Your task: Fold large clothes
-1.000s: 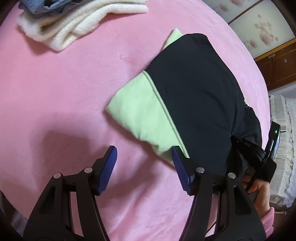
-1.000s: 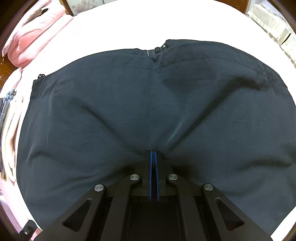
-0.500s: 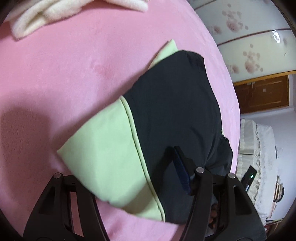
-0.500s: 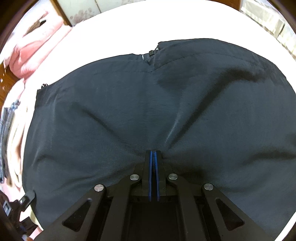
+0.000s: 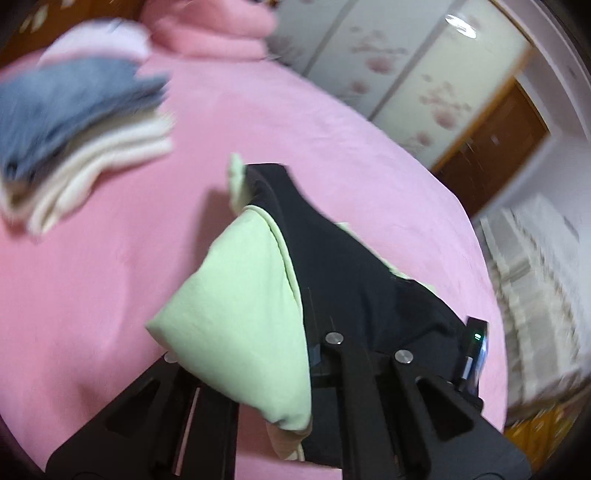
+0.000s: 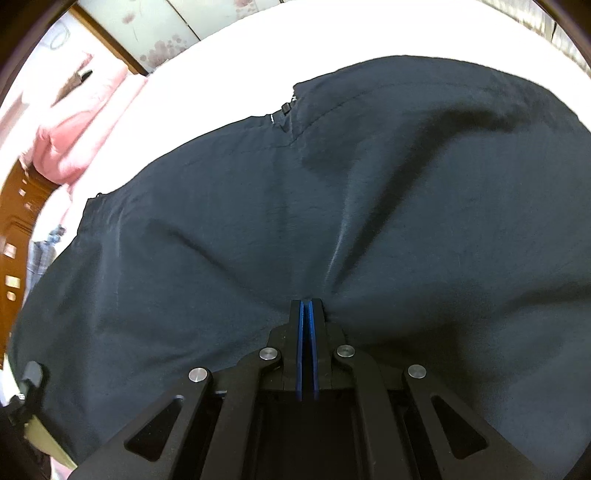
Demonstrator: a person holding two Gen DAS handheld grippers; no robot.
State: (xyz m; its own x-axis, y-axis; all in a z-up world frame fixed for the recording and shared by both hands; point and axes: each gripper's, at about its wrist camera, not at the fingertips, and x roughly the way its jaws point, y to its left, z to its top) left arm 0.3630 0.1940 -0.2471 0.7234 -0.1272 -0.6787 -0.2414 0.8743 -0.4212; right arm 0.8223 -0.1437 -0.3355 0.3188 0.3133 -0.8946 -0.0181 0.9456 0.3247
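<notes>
While a pink bedspread [image 5: 110, 295] fills most of the left wrist view, the black and light-green garment [image 5: 332, 266] lies across its middle and runs toward the near right edge of the bed. The green panel [image 5: 243, 295] of the garment drapes over the left gripper [image 5: 258, 373], hiding its fingertips, so I cannot tell whether its jaws are closed on the cloth or merely under it. In the right wrist view the same garment [image 6: 295, 221] shows as a broad black sheet with creases fanning out from the right gripper [image 6: 306, 314], whose blue pads [image 6: 300, 332] are pressed flat together with a pinch of the black fabric between them. A stack of folded clothes [image 5: 74, 147], blue on top and cream beneath, sits near the far left corner of the bed, well apart from the garment. A folded pink quilt [image 5: 221, 29] rests at the far edge. A small zipper pull [image 6: 285, 108] shows at the garment's far hem
</notes>
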